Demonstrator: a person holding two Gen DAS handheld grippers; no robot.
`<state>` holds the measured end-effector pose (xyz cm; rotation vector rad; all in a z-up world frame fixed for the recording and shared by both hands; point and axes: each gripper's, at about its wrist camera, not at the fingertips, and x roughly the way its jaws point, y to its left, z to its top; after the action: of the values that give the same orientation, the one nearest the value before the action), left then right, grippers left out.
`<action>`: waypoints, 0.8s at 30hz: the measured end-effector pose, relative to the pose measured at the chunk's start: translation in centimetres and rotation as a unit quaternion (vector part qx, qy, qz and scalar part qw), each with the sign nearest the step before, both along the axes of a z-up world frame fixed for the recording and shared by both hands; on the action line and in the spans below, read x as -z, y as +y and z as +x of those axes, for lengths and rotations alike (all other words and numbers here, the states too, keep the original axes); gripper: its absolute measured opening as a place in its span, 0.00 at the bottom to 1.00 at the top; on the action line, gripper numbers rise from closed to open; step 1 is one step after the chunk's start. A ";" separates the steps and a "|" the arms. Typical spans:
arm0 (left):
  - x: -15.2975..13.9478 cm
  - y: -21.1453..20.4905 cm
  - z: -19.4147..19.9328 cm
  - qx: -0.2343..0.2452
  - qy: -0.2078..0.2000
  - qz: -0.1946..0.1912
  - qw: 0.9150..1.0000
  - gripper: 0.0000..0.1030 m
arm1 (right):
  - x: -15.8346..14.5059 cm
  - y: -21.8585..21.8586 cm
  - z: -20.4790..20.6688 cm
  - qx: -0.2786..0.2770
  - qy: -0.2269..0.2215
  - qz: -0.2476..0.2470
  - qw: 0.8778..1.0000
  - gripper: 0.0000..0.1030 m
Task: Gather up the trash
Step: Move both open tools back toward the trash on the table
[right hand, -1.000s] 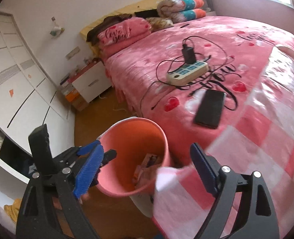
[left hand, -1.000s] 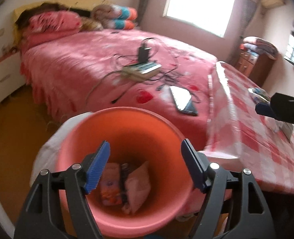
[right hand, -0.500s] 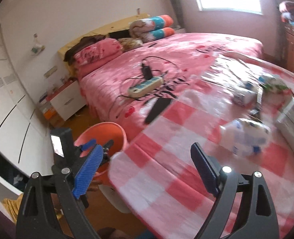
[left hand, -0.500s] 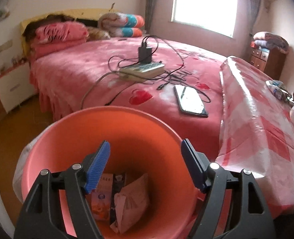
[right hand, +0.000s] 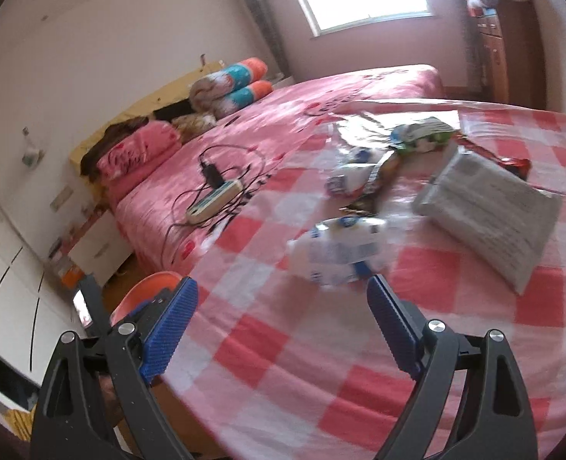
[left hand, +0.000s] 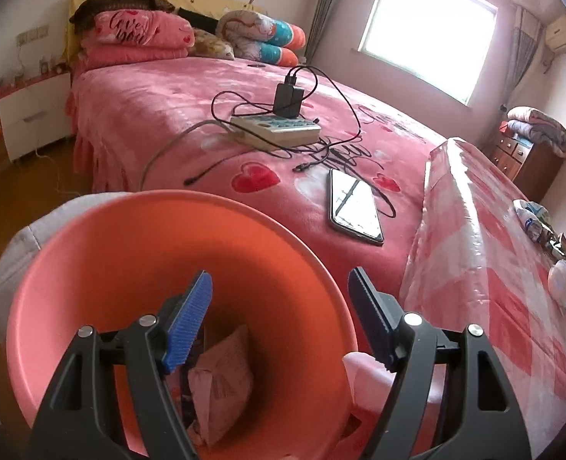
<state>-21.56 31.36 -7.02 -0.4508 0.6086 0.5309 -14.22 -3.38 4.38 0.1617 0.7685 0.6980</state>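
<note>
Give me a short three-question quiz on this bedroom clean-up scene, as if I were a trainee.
1. True or false: the pink bin is empty.
2. Which lies nearest the right tongs? A) the white-and-blue wrapper B) the grey packet C) the power strip
3. What flat dark device lies on the bedspread beside the checked tablecloth?

Key:
1. False: wrappers lie at its bottom.
2. A.
3. A phone.

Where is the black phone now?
In the left wrist view the phone lies flat on the pink bed, between the power strip and the checkered table.
</note>
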 end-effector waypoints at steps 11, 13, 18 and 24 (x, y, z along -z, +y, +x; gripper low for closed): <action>-8.8 -2.5 -0.1 0.066 -0.021 0.096 0.993 0.76 | 0.1 -6.6 2.8 0.077 0.007 0.021 0.997 0.86; -10.7 -3.9 0.7 0.099 -0.028 0.109 0.989 0.77 | 0.4 -7.8 3.4 0.089 0.015 0.020 0.996 0.86; -14.3 -8.2 4.8 0.183 -0.014 0.113 0.977 0.77 | 0.8 -9.8 4.0 0.103 0.025 0.018 0.994 0.86; -16.3 -14.4 10.1 0.279 0.010 0.137 0.951 0.77 | 0.0 -11.5 4.4 0.111 0.010 -0.002 0.994 0.86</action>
<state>-11.49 17.01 9.25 0.0005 0.6388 0.0746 -9.83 -14.89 4.35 0.2461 0.7585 0.4848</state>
